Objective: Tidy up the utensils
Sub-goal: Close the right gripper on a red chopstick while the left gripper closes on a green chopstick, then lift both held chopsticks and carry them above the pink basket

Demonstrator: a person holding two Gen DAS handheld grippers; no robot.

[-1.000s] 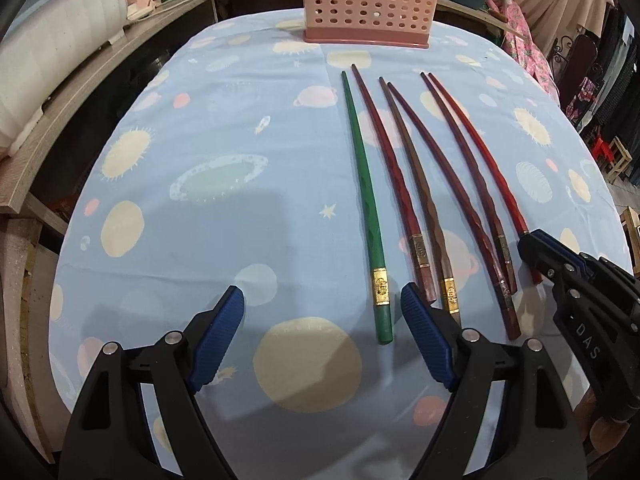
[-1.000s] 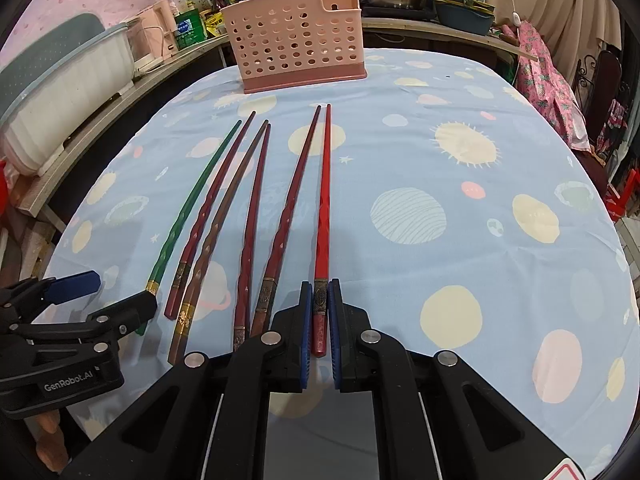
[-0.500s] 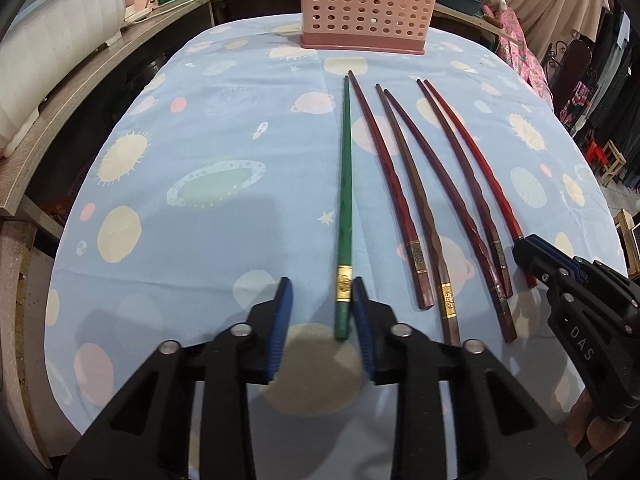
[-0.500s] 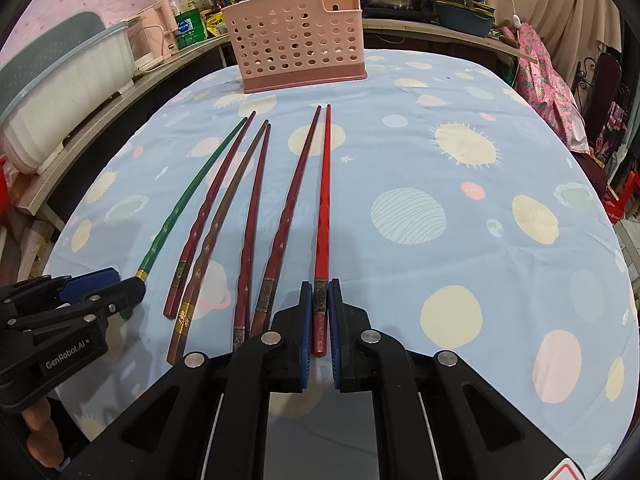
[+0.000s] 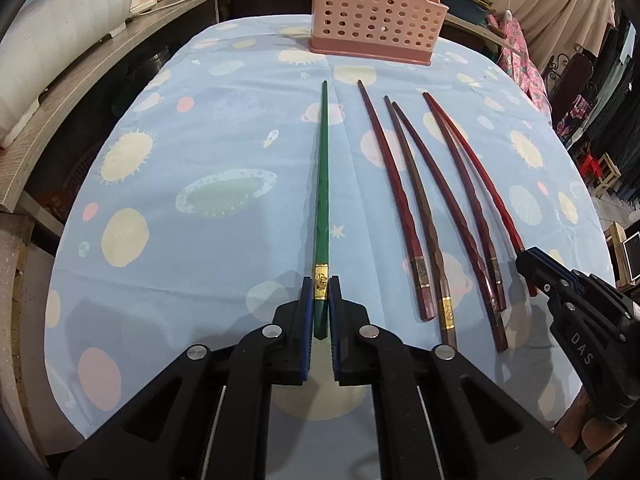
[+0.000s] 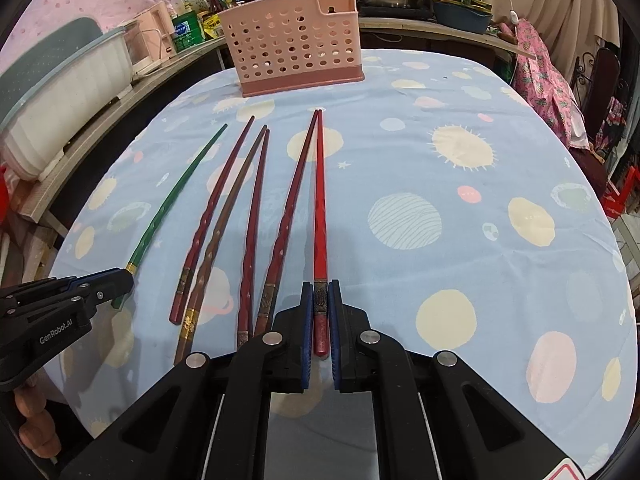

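Note:
Several long chopsticks lie side by side on the blue tablecloth (image 5: 200, 152), tips toward a pink perforated utensil basket (image 5: 374, 12) at the far edge. My left gripper (image 5: 321, 288) is shut on the thick end of the green chopstick (image 5: 323, 184), pads at its gold band. My right gripper (image 6: 320, 294) is shut on the thick end of the bright red chopstick (image 6: 320, 208), the rightmost one. Between them rest a few dark red chopsticks (image 5: 396, 188) and a brown chopstick (image 5: 416, 200). Each gripper appears at the edge of the other's view: the right gripper (image 5: 532, 260), the left gripper (image 6: 120, 280).
A wooden counter (image 5: 80, 92) with a white tub (image 6: 60, 92) runs along the left of the table. Pots and bottles stand behind the basket (image 6: 294, 40). Pink cloth (image 6: 540, 64) and dark furniture are at the right. The right half of the tablecloth (image 6: 480, 200) holds no objects.
My left gripper went from wide open beside the green chopstick to shut on its thick end, and the chopstick swung straighter. The right gripper stayed shut on the red chopstick.

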